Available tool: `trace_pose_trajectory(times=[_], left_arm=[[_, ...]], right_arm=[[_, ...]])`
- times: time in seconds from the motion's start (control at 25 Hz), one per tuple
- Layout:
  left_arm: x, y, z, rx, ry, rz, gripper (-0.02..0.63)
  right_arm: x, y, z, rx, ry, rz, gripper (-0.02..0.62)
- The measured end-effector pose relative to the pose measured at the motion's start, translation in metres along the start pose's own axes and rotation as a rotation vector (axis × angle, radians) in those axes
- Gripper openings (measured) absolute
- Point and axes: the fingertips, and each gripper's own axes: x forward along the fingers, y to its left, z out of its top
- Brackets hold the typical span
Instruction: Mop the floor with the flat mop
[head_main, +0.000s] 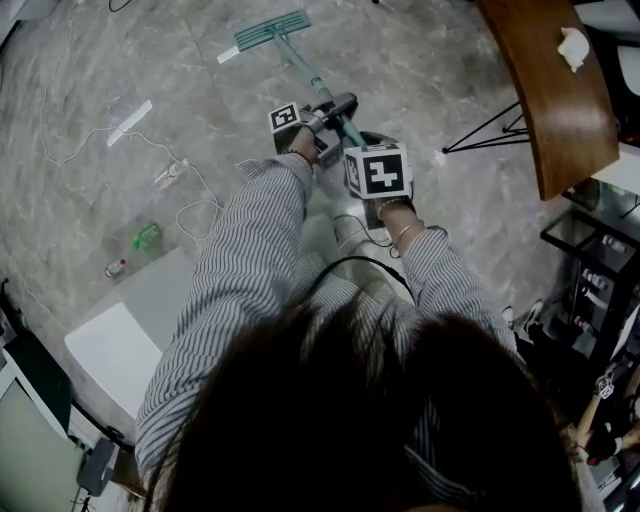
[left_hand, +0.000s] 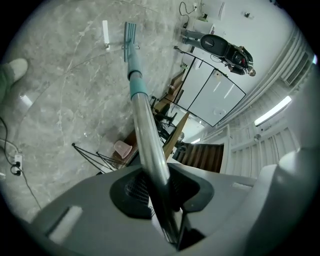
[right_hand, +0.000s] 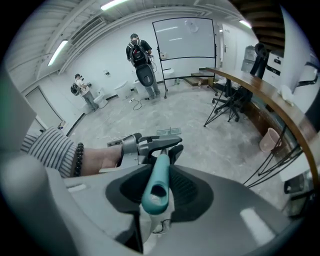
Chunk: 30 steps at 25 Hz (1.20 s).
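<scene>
Head view puts you in the mopping step, I judge: left gripper (head_main: 322, 118) has its fingers clamped on the metal pole (left_hand: 150, 145), right gripper (head_main: 376, 172) on its teal end (right_hand: 157, 186); the flat mop (head_main: 272, 32) lies pad-down on the floor (head_main: 100, 80) ahead; next, push evenly, pad flat.

Mop head (head_main: 268, 32) ahead, bottle (head_main: 147, 236) perhaps left

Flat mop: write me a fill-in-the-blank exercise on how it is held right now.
1. The flat mop's head lies on the ___.
2. The teal grip end of its pole sits between the jaws of the ___ hand-held gripper.
3. The silvery pole is clamped by the ___ hand-held gripper.
4. The person's sleeves are ___.
Missing words: floor; right; left; striped.
</scene>
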Motion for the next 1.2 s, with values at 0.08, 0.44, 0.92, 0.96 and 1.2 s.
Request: trace_pose_trajectory(times=[0.08,0.44,0.92,0.96,1.2], left_arm=[[-0.006,0.021,-0.040,0.000,0.032,0.014,0.084],[-0.035,0.119,-0.211,-0.005,0.062,-0.003,0.081],[-0.073,0.194,-0.373,-0.031,0.117,0.029,0.081],[-0.078,0.198,-0.381,-0.037,0.112,0.025,0.081],[-0.100,0.224,-0.415,-0.051,0.120,0.065,0.075]], right_arm=[[-0.023,-0.009,-0.035,-0.008,-0.011,-0.006,0.110],[-0.123,-0.050,-0.201,-0.066,0.005,0.016,0.110],[-0.229,-0.070,-0.340,-0.076,-0.027,0.057,0.110],[-0.234,-0.069,-0.349,-0.071,-0.027,0.060,0.110],[-0.250,-0.065,-0.392,-0.029,-0.024,0.086,0.114]])
